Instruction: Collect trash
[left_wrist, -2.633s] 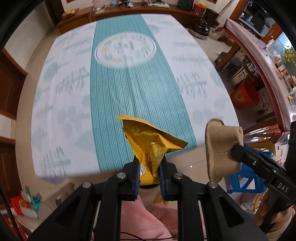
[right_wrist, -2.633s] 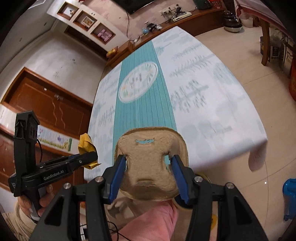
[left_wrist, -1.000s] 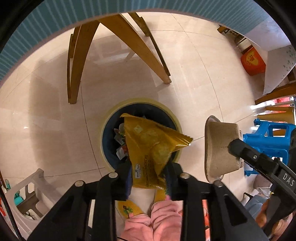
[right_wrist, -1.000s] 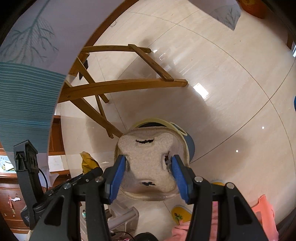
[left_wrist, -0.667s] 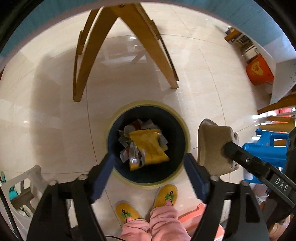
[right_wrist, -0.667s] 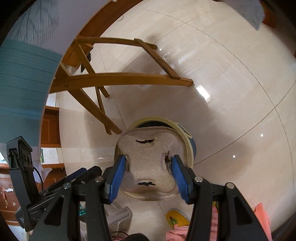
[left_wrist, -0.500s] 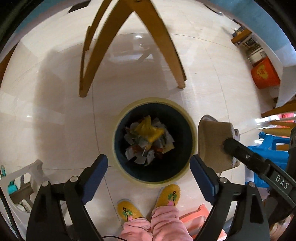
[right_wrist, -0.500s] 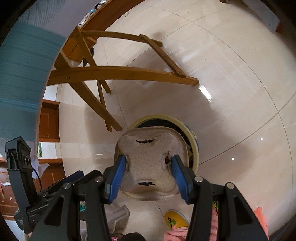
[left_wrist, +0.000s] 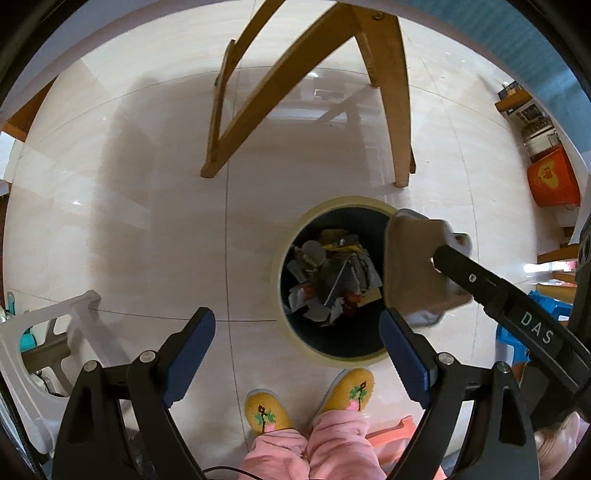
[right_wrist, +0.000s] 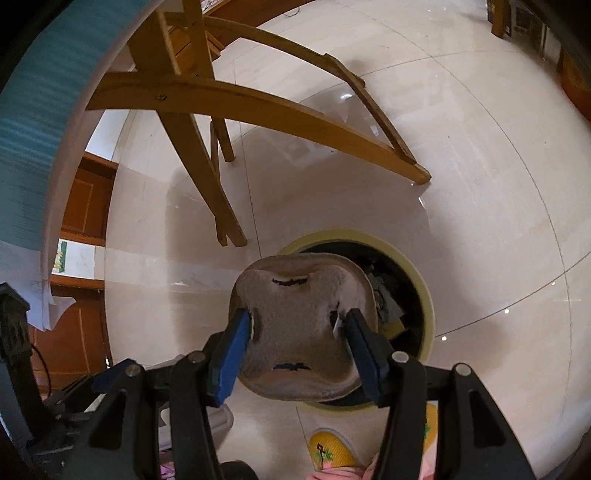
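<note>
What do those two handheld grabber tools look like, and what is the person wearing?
Each gripper is a black frame with silver bolts and two fingers padded in blue: the left gripper and the right gripper. The right one's side carries white "DAS" lettering. The person wears pink trousers and yellow embroidered slippers.

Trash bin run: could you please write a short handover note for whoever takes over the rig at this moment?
Left gripper: open and empty, its jaws have just opened, pointing down beside the bin.
Right gripper: shut on the pulp tray, held above the bin's edge.
Done: the yellow wrapper lies in the bin on the other rubbish.
Left: centre the tray over the opening, probably, and release it.
</note>
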